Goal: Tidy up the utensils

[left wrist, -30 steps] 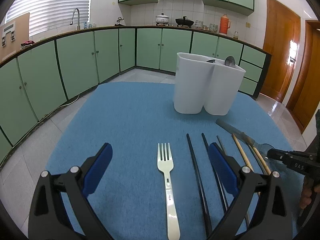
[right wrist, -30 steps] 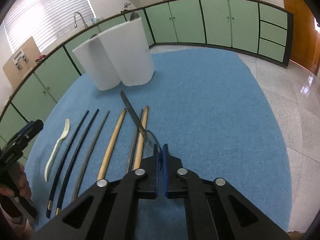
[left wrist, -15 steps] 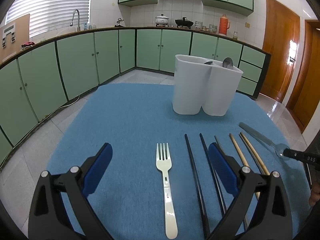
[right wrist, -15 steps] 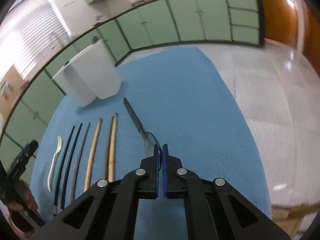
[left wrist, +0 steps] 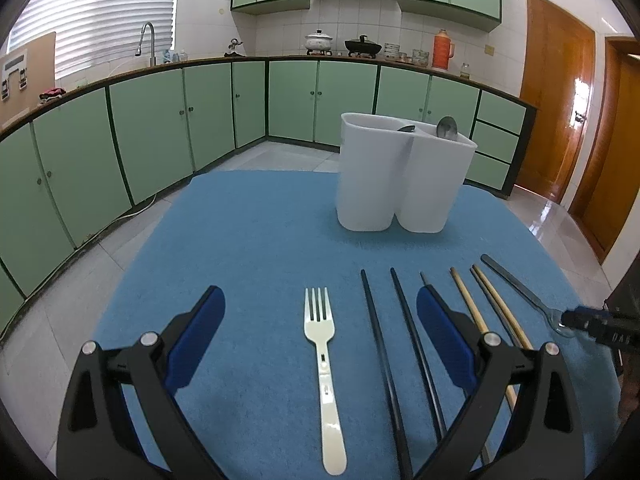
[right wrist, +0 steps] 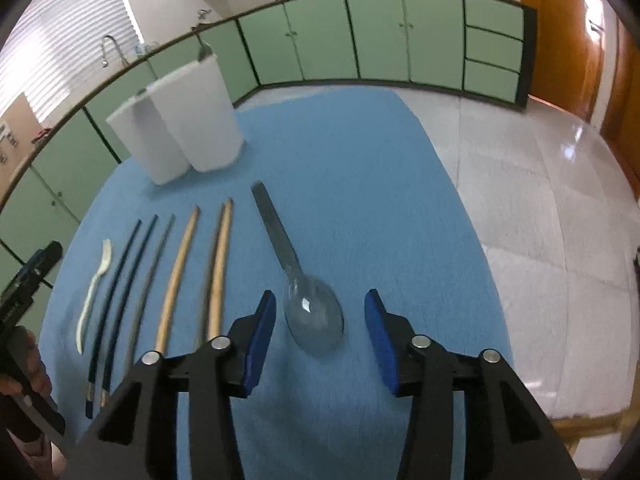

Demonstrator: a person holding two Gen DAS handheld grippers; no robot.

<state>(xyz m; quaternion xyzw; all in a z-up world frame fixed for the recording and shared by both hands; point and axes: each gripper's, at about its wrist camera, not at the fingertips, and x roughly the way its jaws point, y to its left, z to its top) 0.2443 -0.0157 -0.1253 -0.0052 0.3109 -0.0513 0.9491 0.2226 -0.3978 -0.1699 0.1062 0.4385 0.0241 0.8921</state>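
Blue cloth (left wrist: 248, 240) covers the table, and all the utensils lie on it in a row. The left view looks along the row from its left end. A white fork (left wrist: 325, 364) lies between the fingers of the left gripper (left wrist: 320, 344), which is spread wide and pinches nothing. Next to the fork come two black chopsticks (left wrist: 382, 360), a thin grey one, then wooden chopsticks (left wrist: 470, 308). The left gripper's right finger hides the near half of the grey stick here.

Only this view looks down into the white holder (left wrist: 400, 184) at the back of the cloth. It has two cups joined together, and a spoon bowl pokes up from the right cup. The right gripper shows only as a dark tip at the right edge, by the metal spoon (left wrist: 520, 288).

The right view shows that spoon (right wrist: 304, 292) much better. It lies flat on the cloth, bowl near the camera, handle pointing toward the holder (right wrist: 180, 128). The right gripper (right wrist: 320, 332) is opening. The bowl sits between its blue pads (right wrist: 260, 332), and they do not seem to touch it, though the picture is a bit blurry. The fork (right wrist: 94, 292) looks small and bent at the far left. A hand (right wrist: 24, 364) on the left gripper shows at the left edge.
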